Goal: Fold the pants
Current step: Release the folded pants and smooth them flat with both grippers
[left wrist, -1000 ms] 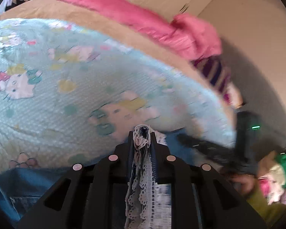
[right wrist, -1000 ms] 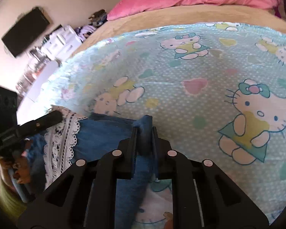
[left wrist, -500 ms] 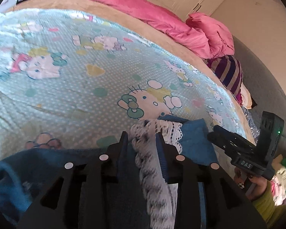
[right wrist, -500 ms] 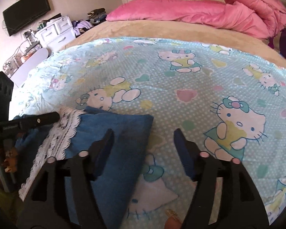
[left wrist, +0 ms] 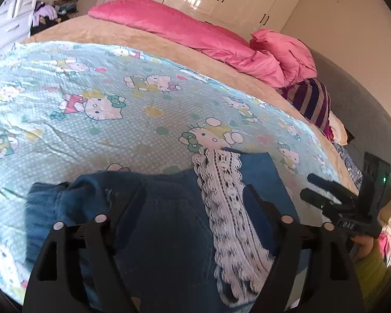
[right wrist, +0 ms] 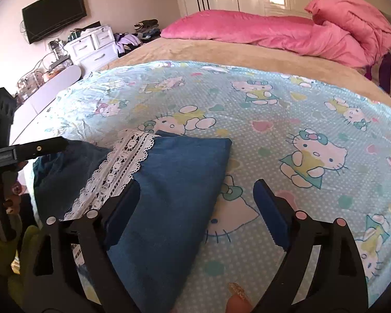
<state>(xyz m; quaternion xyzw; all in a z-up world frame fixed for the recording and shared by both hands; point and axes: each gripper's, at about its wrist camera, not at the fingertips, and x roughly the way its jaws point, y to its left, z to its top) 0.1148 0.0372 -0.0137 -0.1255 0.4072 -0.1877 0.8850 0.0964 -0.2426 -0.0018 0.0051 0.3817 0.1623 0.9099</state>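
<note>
Two opening tools (left wrist: 193,198) (right wrist: 195,195) above folded pants (right wrist: 169,182), fabric untouched.

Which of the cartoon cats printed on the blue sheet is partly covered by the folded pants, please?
The cat right beside the pants, on their right in the right wrist view: its left edge runs under the denim, while the others lie fully uncovered.

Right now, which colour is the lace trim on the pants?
White lace trim, clearest in the right wrist view.

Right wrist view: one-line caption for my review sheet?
Right gripper, jaws opening and empty, above folded blue denim pants with white lace trim on a cartoon-cat bedsheet.
</note>
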